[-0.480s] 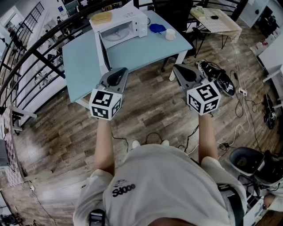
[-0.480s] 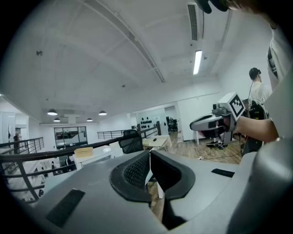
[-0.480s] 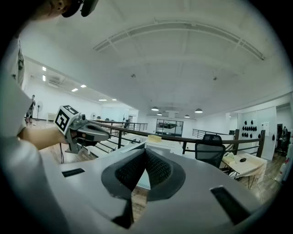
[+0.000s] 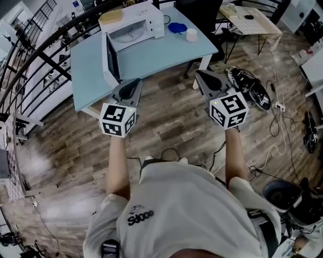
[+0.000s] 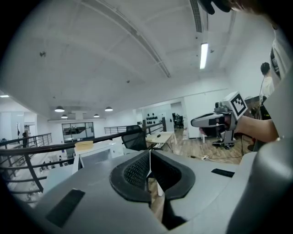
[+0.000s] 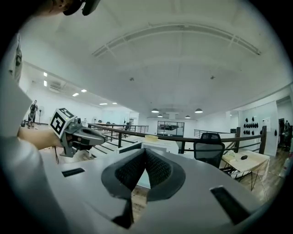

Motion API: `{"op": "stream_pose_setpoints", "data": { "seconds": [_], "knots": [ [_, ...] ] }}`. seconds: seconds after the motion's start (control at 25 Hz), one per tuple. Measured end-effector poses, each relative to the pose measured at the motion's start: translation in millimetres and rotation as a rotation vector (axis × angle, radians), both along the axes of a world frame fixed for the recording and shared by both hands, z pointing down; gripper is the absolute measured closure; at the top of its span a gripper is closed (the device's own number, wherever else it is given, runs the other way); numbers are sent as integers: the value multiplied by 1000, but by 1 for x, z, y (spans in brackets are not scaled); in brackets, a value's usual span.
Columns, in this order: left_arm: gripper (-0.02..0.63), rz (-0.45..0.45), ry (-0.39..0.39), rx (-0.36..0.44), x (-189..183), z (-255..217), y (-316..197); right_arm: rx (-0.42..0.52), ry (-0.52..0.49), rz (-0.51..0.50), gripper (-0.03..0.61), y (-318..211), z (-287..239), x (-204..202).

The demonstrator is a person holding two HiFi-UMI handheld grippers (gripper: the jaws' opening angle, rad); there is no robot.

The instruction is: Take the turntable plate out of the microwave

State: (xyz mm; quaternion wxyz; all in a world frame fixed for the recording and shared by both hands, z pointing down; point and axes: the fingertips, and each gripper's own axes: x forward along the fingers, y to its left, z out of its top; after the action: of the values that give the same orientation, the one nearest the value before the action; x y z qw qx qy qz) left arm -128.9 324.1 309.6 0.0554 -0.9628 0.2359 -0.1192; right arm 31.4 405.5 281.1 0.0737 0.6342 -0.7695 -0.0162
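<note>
A person holds the left gripper (image 4: 134,83) and right gripper (image 4: 203,76) over wooden floor (image 4: 171,123), short of a pale blue surface (image 4: 156,56) — both pairs of fingers (image 5: 136,170) pressed together, empty. The turntable plate (image 4: 129,36) lies inside the open white microwave (image 4: 147,14).

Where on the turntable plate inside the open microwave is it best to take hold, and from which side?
Probably the near rim. The turntable plate lies flat inside the microwave, open only toward the person, so come in level from the front. The open door stands at the left; keep right of it.
</note>
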Motion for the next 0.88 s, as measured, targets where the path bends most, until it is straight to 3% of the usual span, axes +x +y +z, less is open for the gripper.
{"op": "stream_pose_setpoints", "data": {
  "seconds": [0.2, 0.48, 0.68, 0.88],
  "knots": [
    [592, -60, -7, -28, 24, 13, 13, -42, -17, -30, 572, 9, 15, 38],
    [592, -83, -39, 4, 53, 12, -3, -1, -43, -15, 572, -12, 13, 72],
    [592, -80, -43, -13, 68, 23, -54, -12, -118, 14, 572, -59, 18, 93],
    [592, -76, -25, -47, 85, 42, -142, -18, -144, 55, 572, -133, 24, 113]
  ]
}}
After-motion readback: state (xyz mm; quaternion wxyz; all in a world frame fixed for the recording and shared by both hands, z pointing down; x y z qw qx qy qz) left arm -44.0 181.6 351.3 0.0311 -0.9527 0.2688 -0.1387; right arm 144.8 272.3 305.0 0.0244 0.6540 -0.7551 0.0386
